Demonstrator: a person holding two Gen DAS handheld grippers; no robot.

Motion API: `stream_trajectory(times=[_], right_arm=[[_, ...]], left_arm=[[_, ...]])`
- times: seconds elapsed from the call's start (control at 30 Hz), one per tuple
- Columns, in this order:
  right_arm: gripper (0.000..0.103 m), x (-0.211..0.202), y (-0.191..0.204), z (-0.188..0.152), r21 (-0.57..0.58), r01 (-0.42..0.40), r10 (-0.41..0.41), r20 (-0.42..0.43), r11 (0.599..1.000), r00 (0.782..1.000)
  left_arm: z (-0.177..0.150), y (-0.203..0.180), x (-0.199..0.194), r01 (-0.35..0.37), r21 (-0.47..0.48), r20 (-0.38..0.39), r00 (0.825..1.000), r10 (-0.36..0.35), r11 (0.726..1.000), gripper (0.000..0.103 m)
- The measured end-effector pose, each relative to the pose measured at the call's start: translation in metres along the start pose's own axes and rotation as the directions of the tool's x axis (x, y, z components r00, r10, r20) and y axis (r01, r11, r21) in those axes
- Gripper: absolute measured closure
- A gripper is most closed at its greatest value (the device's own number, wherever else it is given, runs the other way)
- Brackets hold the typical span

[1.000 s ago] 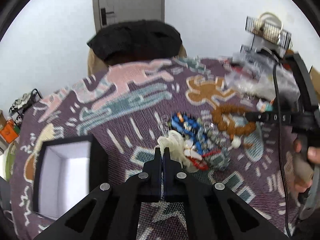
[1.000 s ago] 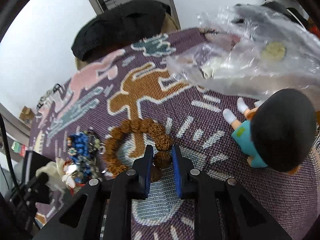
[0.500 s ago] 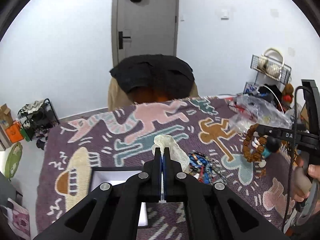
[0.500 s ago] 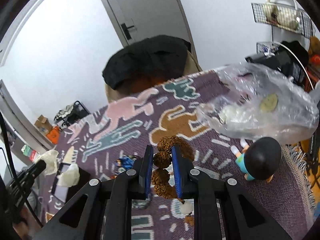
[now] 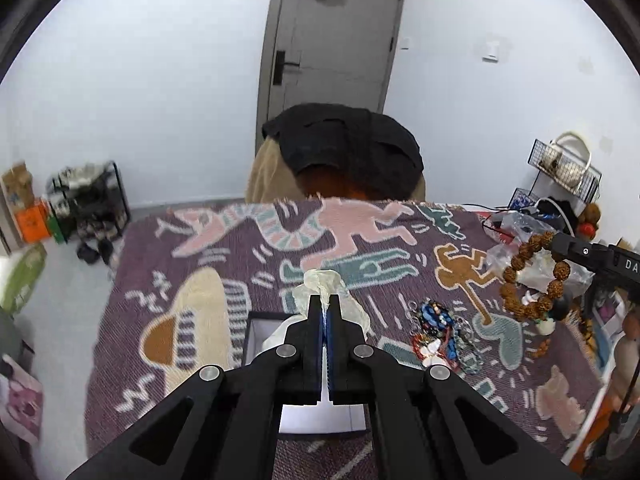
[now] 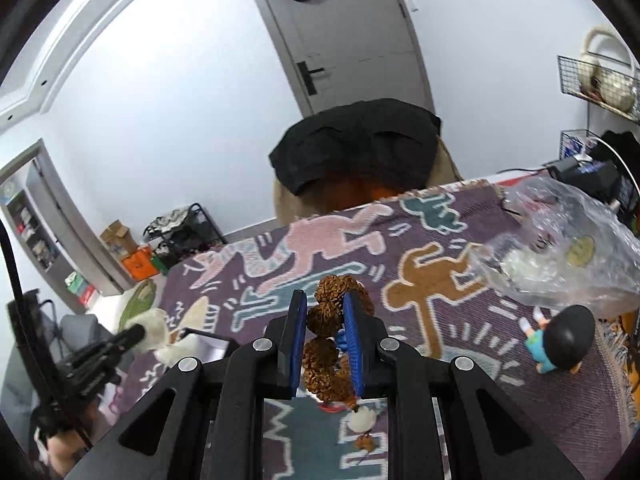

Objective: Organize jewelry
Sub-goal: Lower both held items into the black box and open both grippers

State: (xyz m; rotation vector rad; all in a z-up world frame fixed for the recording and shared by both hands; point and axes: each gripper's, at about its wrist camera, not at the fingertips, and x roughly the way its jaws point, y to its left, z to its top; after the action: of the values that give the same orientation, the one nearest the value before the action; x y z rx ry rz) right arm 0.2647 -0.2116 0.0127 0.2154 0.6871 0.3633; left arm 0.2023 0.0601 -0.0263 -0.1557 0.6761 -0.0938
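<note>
My left gripper (image 5: pixel 325 300) is shut on a pale cream shell necklace (image 5: pixel 322 283) and holds it in the air above a black box with a white inside (image 5: pixel 260 330). My right gripper (image 6: pixel 325 310) is shut on a brown bead bracelet (image 6: pixel 325 318), lifted above the table; the bracelet also hangs in the left wrist view (image 5: pixel 528 276). A heap of blue, red and white jewelry (image 5: pixel 440 336) lies on the patterned cloth (image 5: pixel 208 264) right of the box. The left gripper with the necklace shows in the right wrist view (image 6: pixel 148 334).
A crumpled clear plastic bag (image 6: pixel 560 264) and a small black-haired figurine (image 6: pixel 560 336) sit at the table's right side. A chair draped with black cloth (image 5: pixel 344 156) stands behind the table. Wire racks (image 5: pixel 560 168) hang on the right wall.
Both grippers have risen from the table. The left lifted the shell necklace off the heap and moved over the box. The right lifted the brown bracelet off the cloth.
</note>
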Motion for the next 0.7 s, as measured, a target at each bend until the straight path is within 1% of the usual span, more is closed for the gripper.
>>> stream_trajectory(times=[0.03,0.1,0.13,0.17,0.2,0.23,0.27,0.3,0.47,0.6,0.7], right_arm=[[0.083,0.0,0.005,0.0,-0.008,-0.003,0.003,-0.001,1.0,1.0],[0.083,0.002,0.012,-0.001,-0.018,-0.008,0.008,-0.005,1.0,1.0],[0.083,0.004,0.016,-0.002,-0.022,-0.014,0.014,-0.008,1.0,1.0],[0.083,0.005,0.018,-0.002,-0.024,-0.018,0.018,-0.01,1.0,1.0],[0.083,0.006,0.022,-0.003,-0.028,-0.023,0.023,-0.013,0.999,1.0],[0.083,0.008,0.025,-0.003,-0.03,-0.029,0.028,-0.016,0.999,0.999],[0.083,0.009,0.027,-0.003,-0.032,-0.033,0.032,-0.019,0.999,0.999],[0.083,0.01,0.031,-0.004,-0.034,-0.041,0.04,-0.022,0.999,0.999],[0.083,0.018,0.054,-0.005,-0.058,-0.088,0.086,-0.04,0.994,0.996],[0.083,0.03,0.083,-0.007,-0.084,-0.136,0.131,-0.064,0.987,0.989],[0.083,0.042,0.105,-0.01,-0.103,-0.168,0.159,-0.089,0.98,0.983]], left_arm=[[-0.001,0.004,0.002,0.015,-0.019,-0.015,1.0,-0.015,1.0,0.101],[-0.003,0.013,0.008,0.027,-0.058,-0.049,0.998,-0.03,0.998,0.096],[-0.004,0.017,0.009,0.018,-0.07,-0.055,0.998,-0.022,0.997,0.085],[-0.005,0.018,0.009,0.016,-0.077,-0.053,0.998,-0.02,0.997,0.062],[-0.006,0.022,0.007,0.02,-0.09,-0.042,0.999,-0.024,0.996,0.047],[-0.008,0.026,0.005,0.031,-0.107,-0.024,0.999,-0.033,0.994,0.022],[-0.009,0.029,0.001,0.042,-0.121,-0.007,0.999,-0.043,0.992,0.013],[-0.011,0.033,-0.003,0.054,-0.136,0.016,0.998,-0.053,0.989,0.013],[-0.018,0.049,-0.012,0.025,-0.146,0.023,1.0,-0.022,0.989,0.013],[-0.029,0.064,-0.022,-0.005,-0.145,0.037,0.999,0.011,0.989,0.013],[-0.035,0.081,-0.028,-0.015,-0.165,0.045,0.999,0.023,0.986,0.013]])
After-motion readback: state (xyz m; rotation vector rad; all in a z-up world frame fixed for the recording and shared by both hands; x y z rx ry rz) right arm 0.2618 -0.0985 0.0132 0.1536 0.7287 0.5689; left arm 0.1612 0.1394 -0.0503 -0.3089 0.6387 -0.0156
